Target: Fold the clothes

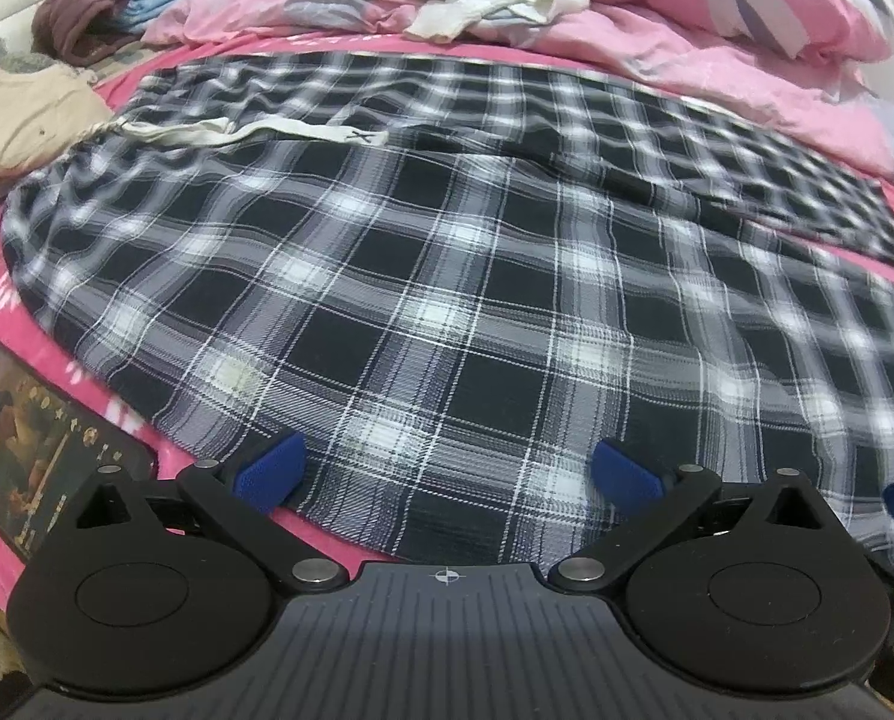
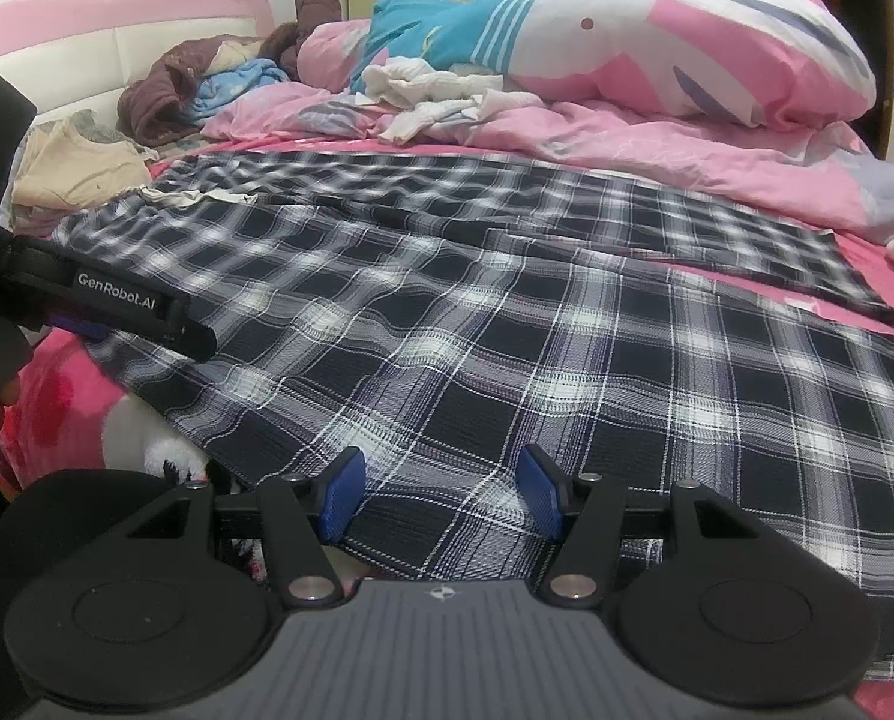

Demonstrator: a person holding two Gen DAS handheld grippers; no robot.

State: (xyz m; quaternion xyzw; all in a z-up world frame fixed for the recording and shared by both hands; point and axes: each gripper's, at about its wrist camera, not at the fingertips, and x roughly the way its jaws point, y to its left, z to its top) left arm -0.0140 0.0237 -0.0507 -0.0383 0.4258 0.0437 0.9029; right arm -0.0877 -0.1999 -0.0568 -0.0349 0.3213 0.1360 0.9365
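Both grippers, left gripper [image 1: 444,474] and right gripper [image 2: 441,495], hovered spread and empty at the near hem of plaid trousers [image 1: 447,300], spread flat on pink bedsheet [image 1: 3,300], waistband left, legs running right.

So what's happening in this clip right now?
A person holding a gripper in each hand is working on a black-and-white plaid garment spread flat on a pink bed. The left gripper and right gripper both sit open at the garment's near edge, gripping nothing yet. No fold has started. Other clothes lie heaped at the far side.
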